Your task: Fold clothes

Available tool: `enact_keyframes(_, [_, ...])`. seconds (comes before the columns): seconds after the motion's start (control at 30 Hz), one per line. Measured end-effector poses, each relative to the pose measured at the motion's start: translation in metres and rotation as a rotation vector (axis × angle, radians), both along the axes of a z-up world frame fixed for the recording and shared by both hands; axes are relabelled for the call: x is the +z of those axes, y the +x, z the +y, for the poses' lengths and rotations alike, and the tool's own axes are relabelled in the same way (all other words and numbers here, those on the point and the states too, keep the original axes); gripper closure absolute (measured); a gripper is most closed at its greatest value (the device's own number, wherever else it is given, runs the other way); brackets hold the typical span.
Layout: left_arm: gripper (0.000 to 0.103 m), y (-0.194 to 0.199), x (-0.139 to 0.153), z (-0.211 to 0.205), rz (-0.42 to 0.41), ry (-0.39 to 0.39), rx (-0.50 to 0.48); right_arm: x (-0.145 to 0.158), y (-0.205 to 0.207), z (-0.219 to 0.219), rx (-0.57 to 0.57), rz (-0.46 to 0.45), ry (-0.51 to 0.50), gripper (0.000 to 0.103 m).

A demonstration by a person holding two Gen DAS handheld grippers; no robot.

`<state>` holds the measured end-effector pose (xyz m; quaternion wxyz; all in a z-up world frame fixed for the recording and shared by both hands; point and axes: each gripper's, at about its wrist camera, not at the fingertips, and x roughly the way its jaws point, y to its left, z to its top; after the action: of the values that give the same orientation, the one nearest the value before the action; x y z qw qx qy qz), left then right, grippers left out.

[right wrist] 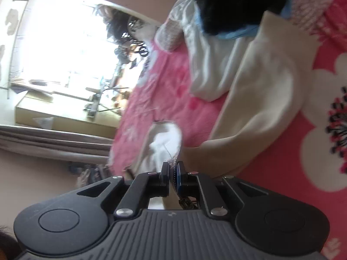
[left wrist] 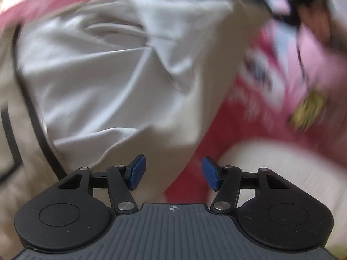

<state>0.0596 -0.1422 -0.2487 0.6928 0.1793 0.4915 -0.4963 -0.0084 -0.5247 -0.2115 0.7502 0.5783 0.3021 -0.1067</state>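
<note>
A cream-white garment with dark trim lies crumpled on a pink flowered bedspread. My left gripper is open and empty, its blue pads just above the garment's lower edge. In the right wrist view my right gripper is shut on an edge of the cream garment, which stretches away from the jaws across the bedspread. The left view is blurred.
A pile of other clothes, black, blue and pink knit, lies at the far end of the bedspread. A bright window, a desk with clutter and curtains stand beyond the bed's edge.
</note>
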Motion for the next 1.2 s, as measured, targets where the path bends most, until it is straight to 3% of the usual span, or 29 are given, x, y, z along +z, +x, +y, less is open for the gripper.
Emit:
enact_keyframes(0.07, [0.045,-0.015,-0.004,-0.009,-0.087,0.025,-0.072,-0.004,-0.007,-0.003,-0.009,0.012,0.006,0.096])
enact_keyframes(0.13, [0.045,-0.014,-0.01,-0.017,-0.087,0.024,-0.081,-0.008,-0.015,-0.005,-0.018,0.024,0.013,0.096])
enact_keyframes(0.33, [0.046,0.007,-0.051,-0.029,0.122,0.046,-0.03,0.008,-0.004,0.011,0.05,-0.017,-0.014,0.096])
enact_keyframes(0.43, [0.044,0.003,-0.059,-0.017,0.162,0.026,-0.022,0.029,0.02,0.033,0.151,-0.053,-0.082,0.096])
enact_keyframes(0.57, [0.043,0.012,-0.052,0.002,0.237,-0.011,0.044,0.06,0.07,0.094,0.418,-0.1,-0.283,0.096])
enact_keyframes(0.7, [0.043,0.028,-0.037,0.044,0.307,-0.04,0.174,0.069,0.115,0.188,0.788,-0.144,-0.458,0.096])
enact_keyframes(0.87, [0.043,0.053,-0.014,0.123,0.374,-0.098,0.384,0.033,0.134,0.315,1.233,-0.144,-0.616,0.095])
enact_keyframes(0.97, [0.043,0.061,-0.008,0.155,0.433,-0.151,0.462,-0.008,0.139,0.353,1.325,-0.069,-0.604,0.095])
enact_keyframes(1.17, [0.043,0.072,-0.015,0.161,0.478,-0.201,0.495,-0.06,0.142,0.349,1.256,0.113,-0.394,0.078])
enact_keyframes(1.2, [0.043,0.074,-0.016,0.161,0.482,-0.211,0.497,-0.056,0.139,0.342,1.228,0.107,-0.373,0.076])
